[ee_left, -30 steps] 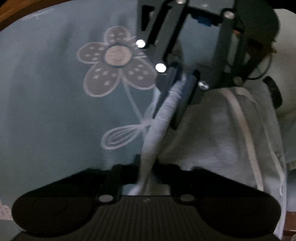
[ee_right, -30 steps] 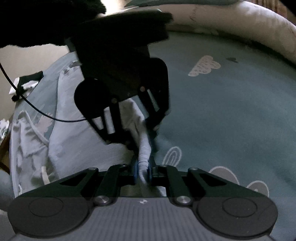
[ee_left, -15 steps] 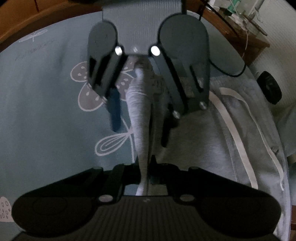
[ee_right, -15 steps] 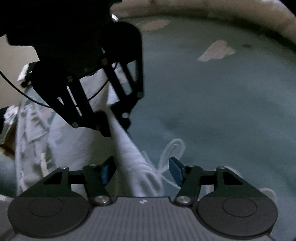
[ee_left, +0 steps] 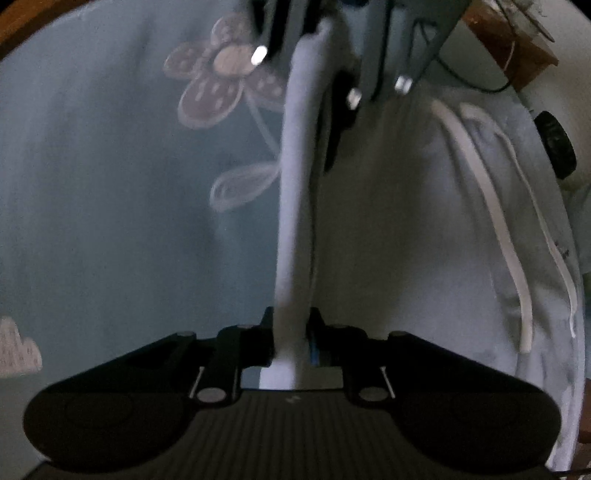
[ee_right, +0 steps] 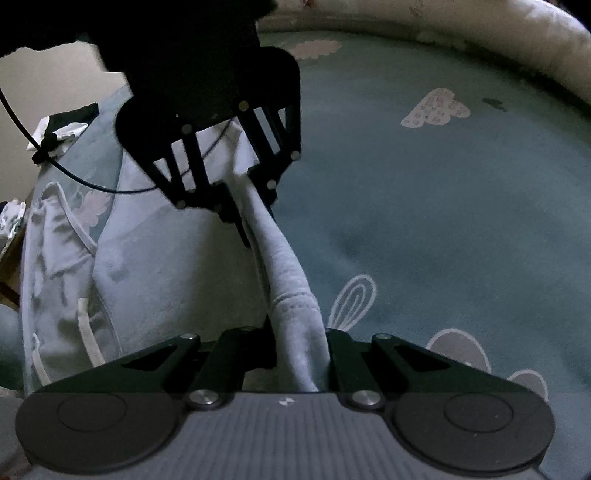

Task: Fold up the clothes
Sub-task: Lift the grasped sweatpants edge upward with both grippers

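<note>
A light grey garment [ee_left: 406, 221] with white drawstrings [ee_left: 491, 221] lies on a teal bedsheet [ee_left: 110, 184]. One edge of it is pulled into a taut rolled band [ee_left: 295, 184] between my two grippers. My left gripper [ee_left: 291, 332] is shut on the near end of that band. The right gripper [ee_left: 325, 92] holds the far end at the top of the left wrist view. In the right wrist view my right gripper [ee_right: 301, 343] is shut on the thick hem, and the left gripper [ee_right: 240, 214] pinches the band farther up. The garment [ee_right: 166, 277] spreads out to the left.
The sheet [ee_right: 443, 221] carries white flower [ee_left: 221, 74] and cloud [ee_right: 436, 109] prints. A pale bolster [ee_right: 480, 33] curves along the far edge. Brown wooden furniture [ee_left: 517, 48] and a black knob [ee_left: 557, 144] stand past the bed's right side. A black cable [ee_right: 92, 184] trails over the garment.
Half a second ago my right gripper stood open around the band; now it is shut on the hem. The band is stretched longer and straighter between the grippers.
</note>
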The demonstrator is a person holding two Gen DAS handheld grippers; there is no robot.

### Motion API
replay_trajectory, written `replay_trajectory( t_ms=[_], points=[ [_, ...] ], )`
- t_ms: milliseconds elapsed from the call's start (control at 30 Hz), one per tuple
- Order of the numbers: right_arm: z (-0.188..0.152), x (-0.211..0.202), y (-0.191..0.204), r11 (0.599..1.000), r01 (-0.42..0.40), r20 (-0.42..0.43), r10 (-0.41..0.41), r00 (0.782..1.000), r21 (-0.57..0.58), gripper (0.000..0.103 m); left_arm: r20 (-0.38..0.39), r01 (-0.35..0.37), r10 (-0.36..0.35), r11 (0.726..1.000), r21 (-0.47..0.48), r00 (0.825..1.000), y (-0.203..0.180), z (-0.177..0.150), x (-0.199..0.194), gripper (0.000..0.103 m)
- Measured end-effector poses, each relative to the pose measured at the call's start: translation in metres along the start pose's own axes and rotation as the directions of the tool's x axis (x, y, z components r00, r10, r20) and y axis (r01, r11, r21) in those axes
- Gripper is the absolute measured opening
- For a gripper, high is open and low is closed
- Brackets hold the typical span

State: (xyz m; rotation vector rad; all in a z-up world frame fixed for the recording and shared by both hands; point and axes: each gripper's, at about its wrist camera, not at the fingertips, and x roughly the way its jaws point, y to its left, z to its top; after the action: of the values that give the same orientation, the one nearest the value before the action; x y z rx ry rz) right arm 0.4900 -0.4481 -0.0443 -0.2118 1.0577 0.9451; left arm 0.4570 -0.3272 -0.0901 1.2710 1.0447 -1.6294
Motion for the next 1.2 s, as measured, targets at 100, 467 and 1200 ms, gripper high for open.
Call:
replay_trajectory(
  t_ms=[100,467,1200],
  points=[
    [-0.002,-0.003,0.001,1.000,-0.002,0.003,0.002,1.000,-0.001,0.009,-0.018,0.031,-0.032,0.998,-0.051,0.999,0.007,-0.016,0.002,0.022],
    [-0.001,-0.019,0.009,1.000,-0.009,0.025,0.009,1.000,-0.022,0.009,-0.069,0.127,-0.145,0.966,-0.225,0.987,0.030,-0.072,0.006,0.024],
    [-0.004,-0.027,0.037,0.995,0.083,-0.017,-0.084,0.996,-0.055,0.009,-0.124,-0.126,0.098,0.963,-0.238,0.987,-0.043,-0.074,-0.016,0.003]
  ],
)
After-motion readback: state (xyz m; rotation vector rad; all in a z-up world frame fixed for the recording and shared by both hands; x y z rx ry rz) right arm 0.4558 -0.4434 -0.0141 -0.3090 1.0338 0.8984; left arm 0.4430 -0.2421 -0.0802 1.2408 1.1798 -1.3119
